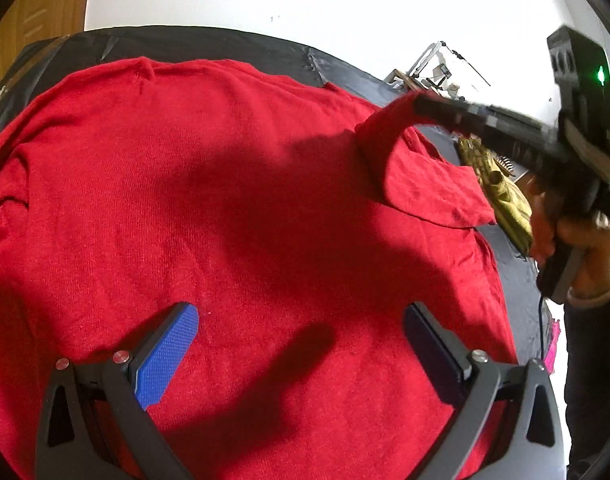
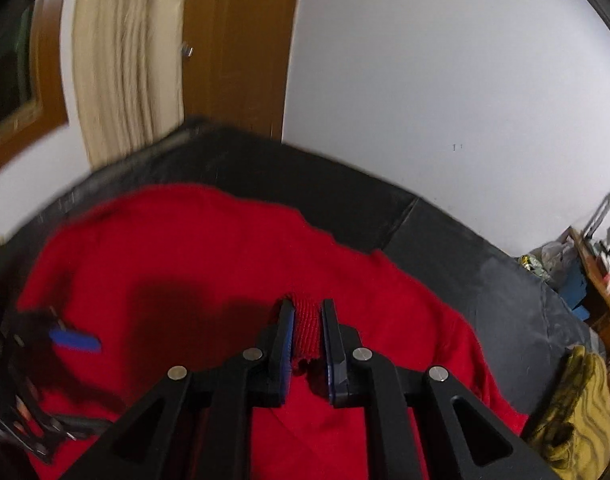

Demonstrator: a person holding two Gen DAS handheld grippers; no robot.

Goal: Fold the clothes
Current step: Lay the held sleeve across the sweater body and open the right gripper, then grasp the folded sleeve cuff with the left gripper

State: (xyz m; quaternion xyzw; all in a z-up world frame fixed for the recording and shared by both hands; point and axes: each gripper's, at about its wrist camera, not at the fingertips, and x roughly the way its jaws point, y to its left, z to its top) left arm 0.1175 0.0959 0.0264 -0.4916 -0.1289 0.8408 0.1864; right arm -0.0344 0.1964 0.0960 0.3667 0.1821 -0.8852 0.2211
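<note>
A: We have the red sweater (image 1: 225, 200) spread flat over the dark table cover (image 1: 185, 42), and our right gripper (image 2: 308, 332) pinches the ribbed cuff of the sleeve (image 1: 389, 136) between its pads, lifted above the body of the garment.

B: Agreed. Our left gripper (image 1: 301, 344) hangs over the lower part of the sweater with its jaws spread wide and nothing between them.

A: So the step, as we judge it, is laying that sleeve across the chest. We should carry the cuff inward and low, so the sleeve lands straight rather than twisted.

B: And the fold line near the shoulder matters. We could press the left gripper on the body there, so the knit does not drag along with the sleeve.

A: The knit looks soft and stretchy; a hard pull will likely bunch it. We keep the pinch on the cuff until it rests on the cloth.

B: We also mind the olive-yellow garment (image 1: 505, 200) lying just beside the sweater's right edge, so the sleeve does not catch it.
</note>
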